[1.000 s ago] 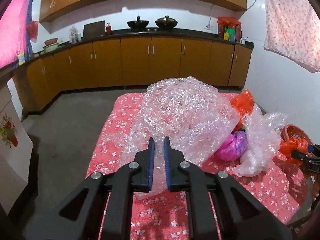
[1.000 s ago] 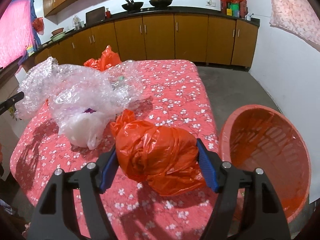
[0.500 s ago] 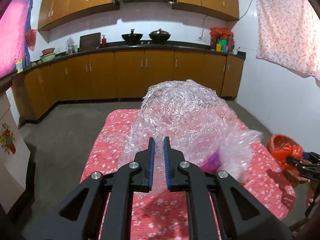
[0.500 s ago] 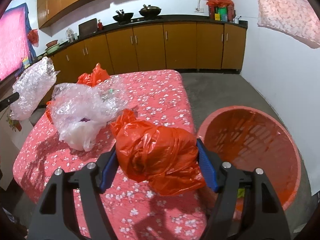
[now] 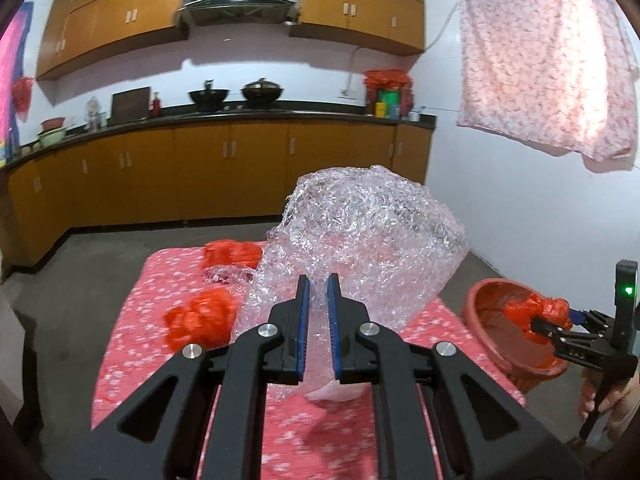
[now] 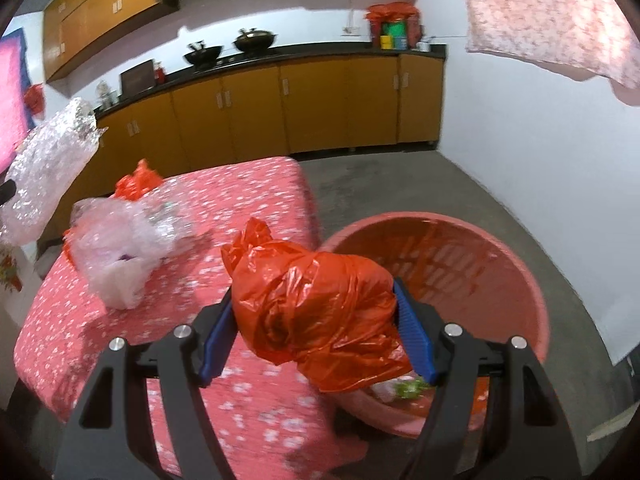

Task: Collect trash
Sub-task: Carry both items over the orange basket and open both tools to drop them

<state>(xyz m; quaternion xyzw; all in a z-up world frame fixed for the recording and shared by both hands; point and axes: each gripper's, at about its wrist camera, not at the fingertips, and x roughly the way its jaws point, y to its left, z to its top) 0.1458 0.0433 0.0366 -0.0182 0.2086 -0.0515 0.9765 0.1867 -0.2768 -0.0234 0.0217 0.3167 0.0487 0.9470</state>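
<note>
Here, the right claw clenched a red bag, held partly over the basket. The left claw pinched bubble wrap above the table.

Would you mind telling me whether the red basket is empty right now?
Not empty. Through the red basket, below the orange bag gripped by the right tongs, pale and green scraps lie at its bottom.

Far wooden cabinets under a dark countertop, white walls, grey concrete floor, floral cloth hanging right.

Crinkly clear bubble wrap, glossy orange plastic bag
</note>
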